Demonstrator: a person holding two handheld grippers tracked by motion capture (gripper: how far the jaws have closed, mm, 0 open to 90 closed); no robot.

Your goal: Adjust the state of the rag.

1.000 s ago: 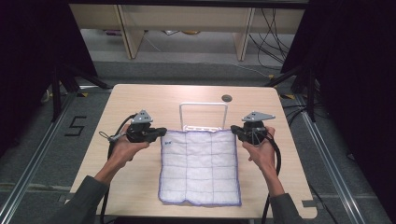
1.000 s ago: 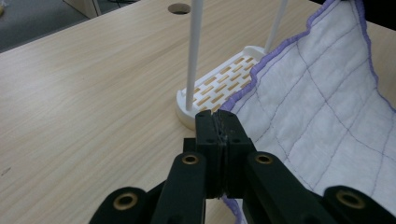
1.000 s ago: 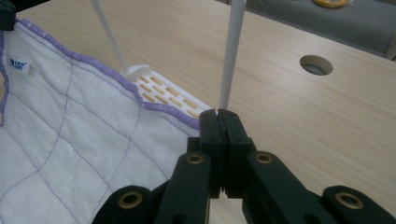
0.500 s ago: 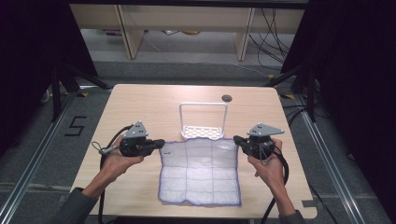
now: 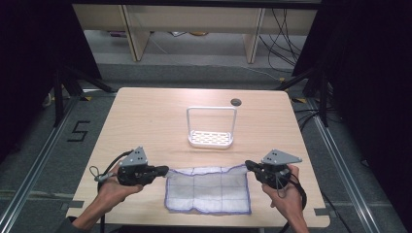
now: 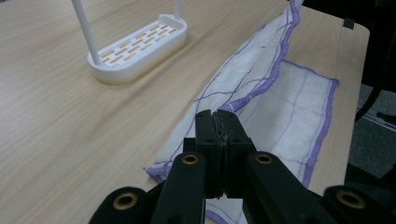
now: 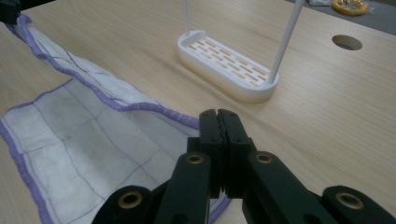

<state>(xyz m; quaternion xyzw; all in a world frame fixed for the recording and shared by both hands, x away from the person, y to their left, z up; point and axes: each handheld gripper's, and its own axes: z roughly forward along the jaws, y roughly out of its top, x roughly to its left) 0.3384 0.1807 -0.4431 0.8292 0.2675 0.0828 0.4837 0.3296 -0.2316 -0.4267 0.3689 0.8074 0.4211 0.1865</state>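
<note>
We see the white cloth point(image 5: 208, 189) with its purple hem and thin grid lines lying on the near part of the wooden surface point(image 5: 145, 116), close to the front edge and between the two hands. Its far edge is lifted off the wood and folded toward us, so that a raised strip runs between the two claws while the rest lies flat beneath it.

The left claw point(image 5: 163, 170) is clamped on the cloth's far left corner; in the left gripper view its two black jaws point(image 6: 218, 116) stand pressed together with the purple hem pinched at their tips. The right claw point(image 5: 248, 165) is clamped on the far right corner, and the right gripper view shows the same (jaws together, hem running straight into them) point(image 7: 218, 116). Both are held level and point inward toward each other, each in one of the person's hands, with a cable trailing from the left one.

Beyond the cloth, near the middle of the surface and well apart from it, stands a white slotted rack point(image 5: 210, 138) with a tall wire-like handle arching over its tray. A round hole point(image 5: 236, 102) sits in the surface behind the rack.
</note>
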